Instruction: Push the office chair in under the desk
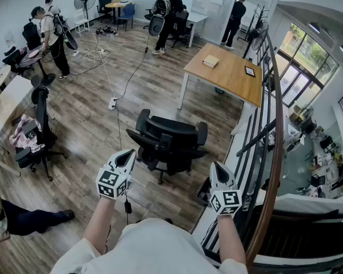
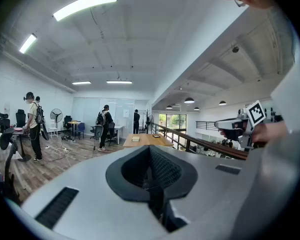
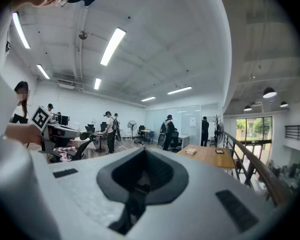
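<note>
Wood-floored office; office chair (image 1: 168, 141) stands apart from desk (image 1: 228, 73). Left gripper (image 1: 127, 154) and right gripper (image 1: 217, 168), jaws together and empty, hover before it. Approach step, probably; next, press it deskward.

- Bright, even light from the ceiling tubes (image 2: 85, 4), plus daylight through the windows (image 1: 302, 59).
- Tubes blow out to plain white.
- Shadows on the wood floor (image 1: 86, 124) are soft.
- Heavy fisheye: the railing (image 1: 279, 113) bows, gripper views go black at the corners.
- Up close the left gripper (image 2: 150, 156) looks slightly soft.
</note>
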Motion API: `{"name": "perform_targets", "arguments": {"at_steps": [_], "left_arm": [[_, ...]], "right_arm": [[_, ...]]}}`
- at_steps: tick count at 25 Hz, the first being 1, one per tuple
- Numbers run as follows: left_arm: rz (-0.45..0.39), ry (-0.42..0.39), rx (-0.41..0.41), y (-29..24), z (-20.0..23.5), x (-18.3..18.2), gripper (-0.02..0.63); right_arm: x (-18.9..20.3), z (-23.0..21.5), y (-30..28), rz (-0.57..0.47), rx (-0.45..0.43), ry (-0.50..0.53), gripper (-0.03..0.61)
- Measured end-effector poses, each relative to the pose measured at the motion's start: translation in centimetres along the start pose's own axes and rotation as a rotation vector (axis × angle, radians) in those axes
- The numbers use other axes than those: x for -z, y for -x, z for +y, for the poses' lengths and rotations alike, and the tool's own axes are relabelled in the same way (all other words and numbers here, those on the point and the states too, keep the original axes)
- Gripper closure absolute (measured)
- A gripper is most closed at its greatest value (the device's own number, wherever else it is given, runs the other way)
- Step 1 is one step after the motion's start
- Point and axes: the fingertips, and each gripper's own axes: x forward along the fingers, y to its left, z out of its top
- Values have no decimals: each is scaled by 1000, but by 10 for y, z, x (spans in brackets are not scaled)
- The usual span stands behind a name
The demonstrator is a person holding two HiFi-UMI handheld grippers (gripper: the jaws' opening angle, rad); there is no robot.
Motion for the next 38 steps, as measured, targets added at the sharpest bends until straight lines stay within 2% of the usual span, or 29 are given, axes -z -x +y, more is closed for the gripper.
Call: {"name": "perform_targets", "arguments": {"at_steps": [20,25,32,38], "left_arm": [[25,-5,20,-6,-10,3,620],[25,-12,21,-10,-11,7,618],[37,-5,31,-17,-15,11,575],[51,9,16,-24,-18,18,501]], "right_arm": [[4,-8,0,20,17,6,577],[10,-8,-2,25,-5,6,575],[13,-12,-5,32,-15,10,550],[19,-19,-7,40,-25,7,497]]}}
